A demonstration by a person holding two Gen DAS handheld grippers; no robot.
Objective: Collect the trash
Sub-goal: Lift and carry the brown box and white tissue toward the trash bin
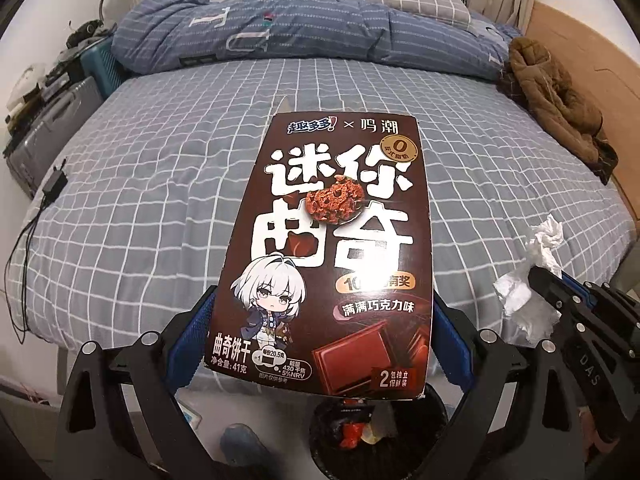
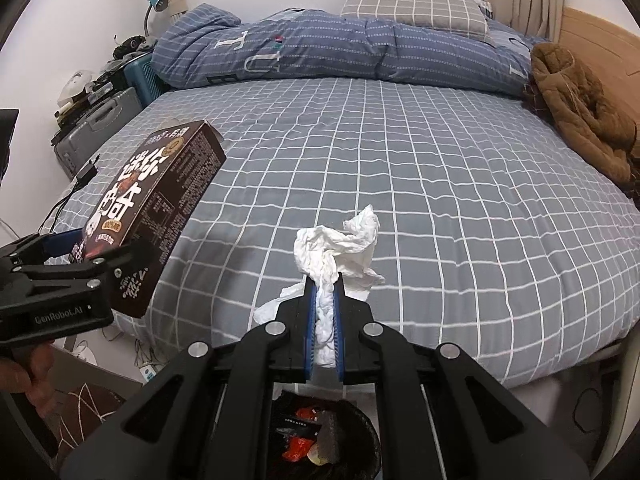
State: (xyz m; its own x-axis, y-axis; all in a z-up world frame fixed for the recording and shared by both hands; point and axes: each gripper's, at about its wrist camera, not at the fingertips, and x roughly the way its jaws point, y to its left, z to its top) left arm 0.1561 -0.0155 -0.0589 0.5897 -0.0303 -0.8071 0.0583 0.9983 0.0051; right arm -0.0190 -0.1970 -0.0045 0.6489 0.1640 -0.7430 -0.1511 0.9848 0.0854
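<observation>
My left gripper (image 1: 320,320) is shut on a brown cookie box (image 1: 332,248) and holds it above the bed's front edge; the box also shows in the right wrist view (image 2: 156,208), at the left. My right gripper (image 2: 323,280) is shut on a crumpled white tissue (image 2: 340,248), which also shows at the right of the left wrist view (image 1: 528,276). A black trash bin (image 2: 360,432) with red wrappers inside stands on the floor right below both grippers; it shows in the left wrist view too (image 1: 400,440).
The bed (image 2: 440,184) has a grey checked sheet, a folded blue quilt (image 2: 320,52) at the back and a brown jacket (image 2: 576,112) at the right. A charger and cable (image 2: 86,174) lie at the bed's left edge. Suitcases (image 2: 96,128) stand left of the bed.
</observation>
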